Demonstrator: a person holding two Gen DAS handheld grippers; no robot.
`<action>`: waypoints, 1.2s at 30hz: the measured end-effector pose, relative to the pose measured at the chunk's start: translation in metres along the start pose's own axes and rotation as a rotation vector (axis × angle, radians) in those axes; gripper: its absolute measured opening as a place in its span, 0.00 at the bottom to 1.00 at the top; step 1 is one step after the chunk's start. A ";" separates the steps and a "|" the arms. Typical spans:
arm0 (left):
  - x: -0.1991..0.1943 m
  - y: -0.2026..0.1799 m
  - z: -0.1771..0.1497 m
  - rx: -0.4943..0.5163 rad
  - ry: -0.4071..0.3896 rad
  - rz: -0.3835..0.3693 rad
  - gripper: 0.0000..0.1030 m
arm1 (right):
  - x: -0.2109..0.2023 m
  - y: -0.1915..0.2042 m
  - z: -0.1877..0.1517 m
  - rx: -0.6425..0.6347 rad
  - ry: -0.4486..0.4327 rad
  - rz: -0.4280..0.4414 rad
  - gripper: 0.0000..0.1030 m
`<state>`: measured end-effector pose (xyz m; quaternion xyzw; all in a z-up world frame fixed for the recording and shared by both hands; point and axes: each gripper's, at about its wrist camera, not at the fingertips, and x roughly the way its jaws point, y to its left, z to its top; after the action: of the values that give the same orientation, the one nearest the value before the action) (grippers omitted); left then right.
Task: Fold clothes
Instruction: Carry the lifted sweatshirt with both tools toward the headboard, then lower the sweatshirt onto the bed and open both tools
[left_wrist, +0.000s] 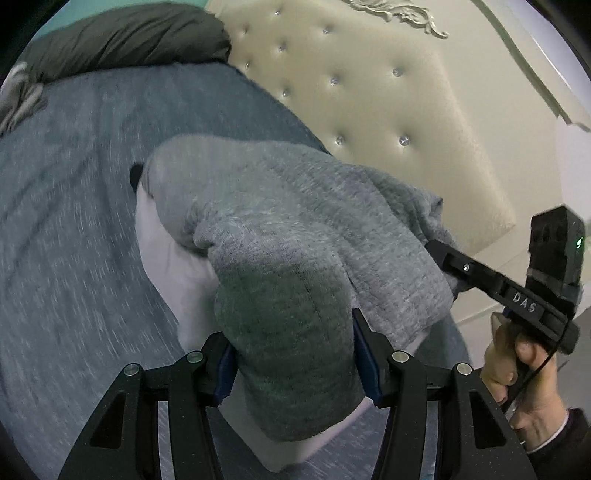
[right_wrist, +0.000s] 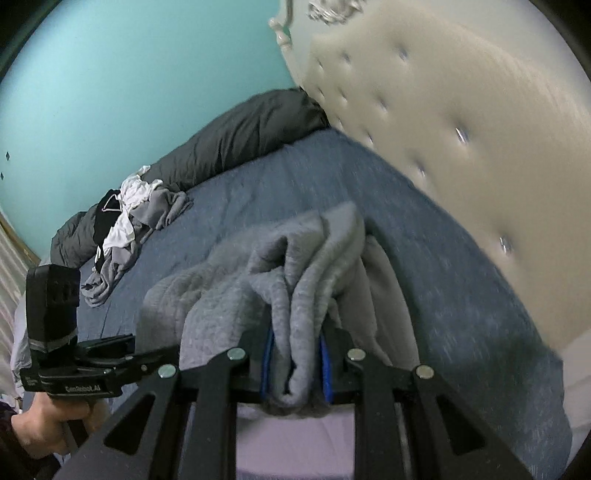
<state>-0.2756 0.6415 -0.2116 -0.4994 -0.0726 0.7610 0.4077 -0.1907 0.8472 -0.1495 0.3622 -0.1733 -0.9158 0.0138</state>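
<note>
Blue bedspread (right_wrist: 258, 177), tufted headboard (left_wrist: 369, 92), clothes heap (right_wrist: 125, 221), both grippers' fingers clamped on grey sweater (left_wrist: 288, 229)

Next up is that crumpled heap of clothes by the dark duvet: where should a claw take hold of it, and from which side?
Take the grey piece trailing off the heap of clothes toward the open blue sheet. It lies flat and loose there, so come in low from the sheet side. The dark duvet blocks the far side. Both claws are full now.
</note>
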 end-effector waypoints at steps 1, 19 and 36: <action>-0.002 -0.002 -0.001 -0.005 0.002 -0.004 0.57 | 0.000 -0.005 -0.005 0.012 0.010 0.004 0.19; 0.007 0.013 -0.042 -0.149 0.102 -0.067 0.57 | -0.001 -0.048 -0.050 0.163 0.133 -0.005 0.18; -0.049 -0.029 -0.014 0.142 -0.048 0.120 0.62 | -0.037 -0.011 -0.017 0.012 -0.038 -0.044 0.26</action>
<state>-0.2399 0.6224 -0.1688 -0.4540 0.0019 0.7992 0.3940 -0.1511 0.8581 -0.1400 0.3484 -0.1710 -0.9215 -0.0120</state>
